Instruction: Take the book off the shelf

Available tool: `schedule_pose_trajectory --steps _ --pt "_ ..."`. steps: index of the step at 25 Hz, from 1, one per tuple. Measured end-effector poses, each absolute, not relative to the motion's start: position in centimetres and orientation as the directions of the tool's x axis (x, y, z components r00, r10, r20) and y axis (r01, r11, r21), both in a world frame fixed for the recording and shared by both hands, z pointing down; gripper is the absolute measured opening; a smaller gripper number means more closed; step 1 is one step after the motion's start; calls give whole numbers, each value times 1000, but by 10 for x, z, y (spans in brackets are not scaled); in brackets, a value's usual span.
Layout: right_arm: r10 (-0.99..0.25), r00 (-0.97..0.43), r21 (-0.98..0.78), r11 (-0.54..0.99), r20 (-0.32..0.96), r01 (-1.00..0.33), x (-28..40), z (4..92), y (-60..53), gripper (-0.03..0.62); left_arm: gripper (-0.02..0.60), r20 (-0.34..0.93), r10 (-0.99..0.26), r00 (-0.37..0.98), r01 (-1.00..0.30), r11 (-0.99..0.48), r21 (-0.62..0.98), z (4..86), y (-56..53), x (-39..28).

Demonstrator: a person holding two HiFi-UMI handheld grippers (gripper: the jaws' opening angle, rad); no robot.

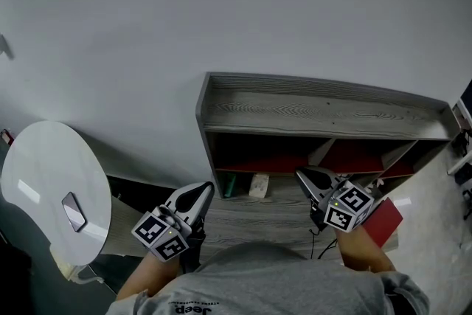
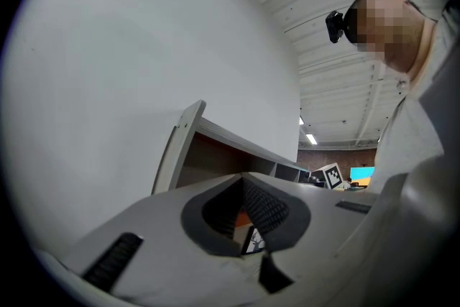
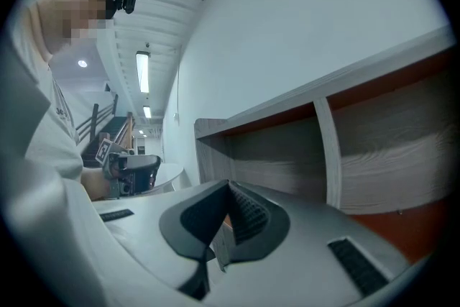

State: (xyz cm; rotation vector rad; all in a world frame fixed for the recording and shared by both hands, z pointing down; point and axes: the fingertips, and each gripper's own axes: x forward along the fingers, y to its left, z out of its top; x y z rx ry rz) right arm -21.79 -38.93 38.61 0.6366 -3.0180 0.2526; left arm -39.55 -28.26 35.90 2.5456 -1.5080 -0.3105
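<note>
The left gripper (image 1: 206, 189) and right gripper (image 1: 301, 175) are both closed and empty, facing the shelf (image 1: 324, 111). A pale book (image 1: 258, 185) stands in its left compartment. The shirt (image 1: 243, 278) reads "Jeep".

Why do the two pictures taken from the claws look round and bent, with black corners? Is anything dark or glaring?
Left gripper view and right gripper view: wide-angle lenses bow the shelf and blacken the corners. Right gripper view: ceiling lights glare white. Head view: lines stay straight, light is even, but the shelf's compartments lie in shadow.
</note>
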Motion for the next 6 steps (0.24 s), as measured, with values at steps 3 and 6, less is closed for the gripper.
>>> schedule_pose_trajectory --steps 3,6 --pt "-403 -912 -149 900 78 -410 -211 390 -394 0 12 -87 -877 473 -842 -479 247 364 -288 -389" --pt "-403 -912 -149 900 75 -410 -206 394 -398 0 12 -82 -876 475 -841 -480 249 368 -291 -385"
